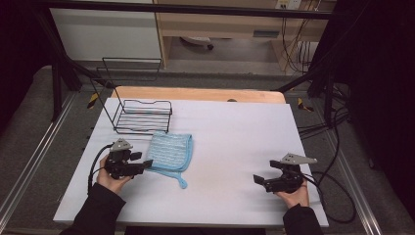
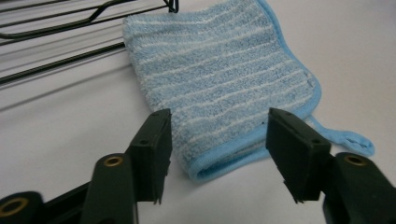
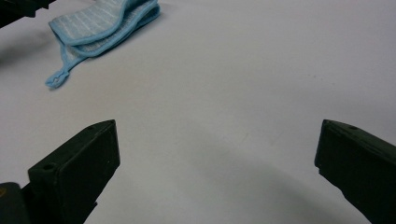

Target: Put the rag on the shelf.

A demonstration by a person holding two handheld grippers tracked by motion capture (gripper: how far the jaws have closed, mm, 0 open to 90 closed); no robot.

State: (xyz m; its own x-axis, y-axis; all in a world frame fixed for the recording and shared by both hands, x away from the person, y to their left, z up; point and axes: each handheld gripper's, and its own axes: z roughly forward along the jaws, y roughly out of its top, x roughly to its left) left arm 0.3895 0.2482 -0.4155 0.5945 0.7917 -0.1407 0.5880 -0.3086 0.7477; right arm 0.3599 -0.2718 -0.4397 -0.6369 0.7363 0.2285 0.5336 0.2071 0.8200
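Observation:
A folded light-blue striped cloth with a blue hem and a hanging loop lies on the white table, left of centre. My left gripper is at its near-left corner, open, with the jaws on either side of the cloth's folded corner; whether they touch it is unclear. My right gripper is held open low over bare table at the right, well apart from the cloth, with nothing between its jaws.
A black wire rack stands on the table just behind the cloth, its bars close on the left gripper's far left. The white table surface ends in a wooden strip at the back. Cables hang off the right edge.

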